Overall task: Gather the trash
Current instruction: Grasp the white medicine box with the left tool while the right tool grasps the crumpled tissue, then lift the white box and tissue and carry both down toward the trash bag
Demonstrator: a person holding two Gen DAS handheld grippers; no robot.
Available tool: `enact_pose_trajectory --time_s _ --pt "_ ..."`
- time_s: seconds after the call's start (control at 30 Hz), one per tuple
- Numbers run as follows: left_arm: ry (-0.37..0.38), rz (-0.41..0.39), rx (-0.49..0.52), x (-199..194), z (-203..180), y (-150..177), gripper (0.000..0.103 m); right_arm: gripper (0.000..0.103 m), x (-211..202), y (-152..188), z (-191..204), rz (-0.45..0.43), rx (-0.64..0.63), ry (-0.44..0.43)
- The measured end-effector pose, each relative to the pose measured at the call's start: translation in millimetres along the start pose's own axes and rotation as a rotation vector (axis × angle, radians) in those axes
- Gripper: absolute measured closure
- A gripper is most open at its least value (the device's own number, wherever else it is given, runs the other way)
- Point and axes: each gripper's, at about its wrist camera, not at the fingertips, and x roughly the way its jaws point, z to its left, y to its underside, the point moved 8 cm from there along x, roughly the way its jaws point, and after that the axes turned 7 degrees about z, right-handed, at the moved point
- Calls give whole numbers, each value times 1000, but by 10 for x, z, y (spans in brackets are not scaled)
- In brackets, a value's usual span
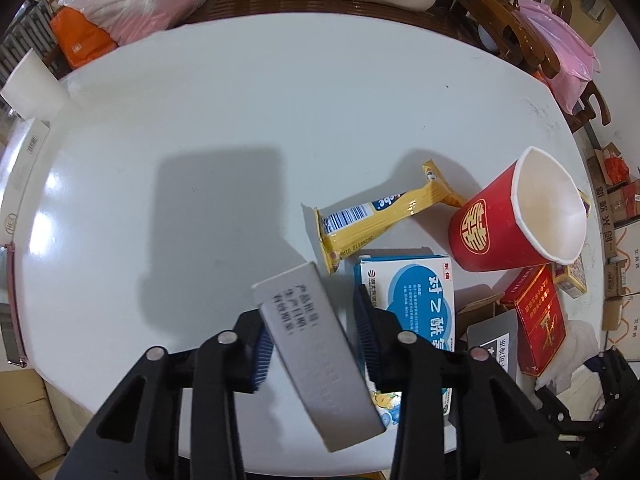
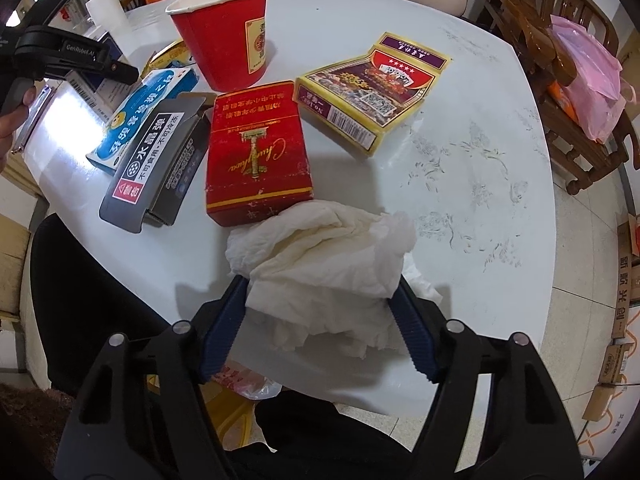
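Note:
My left gripper (image 1: pixel 314 322) is shut on a long grey box (image 1: pixel 316 354) and holds it tilted above the white table (image 1: pixel 200 120). Beside it lie a blue-and-white medicine box (image 1: pixel 416 304), a yellow snack wrapper (image 1: pixel 384 212) and a red paper cup (image 1: pixel 516 220) on its side. My right gripper (image 2: pixel 320 300) has its fingers on both sides of a crumpled white tissue (image 2: pixel 332 256) at the table's near edge. A red cigarette pack (image 2: pixel 256 152), a yellow card box (image 2: pixel 368 92) and an open grey box (image 2: pixel 156 160) lie beyond it.
Wooden chairs (image 1: pixel 508 20) stand around the far side, with pink plastic bags (image 1: pixel 132 4) and an orange bag (image 1: pixel 82 40) on them. A white box (image 1: pixel 24 168) sits at the left edge. Cardboard boxes (image 2: pixel 624 292) are on the floor at right.

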Motion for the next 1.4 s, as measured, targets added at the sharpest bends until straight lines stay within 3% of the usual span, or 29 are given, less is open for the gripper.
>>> enact_pose_trajectory --time_s 0.1,0.2,0.37,0.6,0.77,1.1,1.2,1.4 --pt "-2 3 -3 20 24 11 75 65 -27 1 2 -6 4 2" --pt "8 4 -3 20 31 14 77 78 -39 14 5 -7 3 8" --pt "6 -19 -3 -2 70 20 79 89 -87 0 48 -26 5 5" --pt "1 -29 24 -60 44 58 83 92 -203 -22 61 -59 0 27" --pt "45 -49 42 -98 -22 82 83 92 -311 -69 66 -89 -15 53" --pt "28 -98 71 -313 -13 140 83 92 -546 -110 183 -144 -35 72" --pt "80 -100 67 -361 -44 194 83 92 -599 -115 228 -156 -34 71" --pt "57 -136 84 -506 -29 303 83 92 -792 -128 303 -198 -30 74"
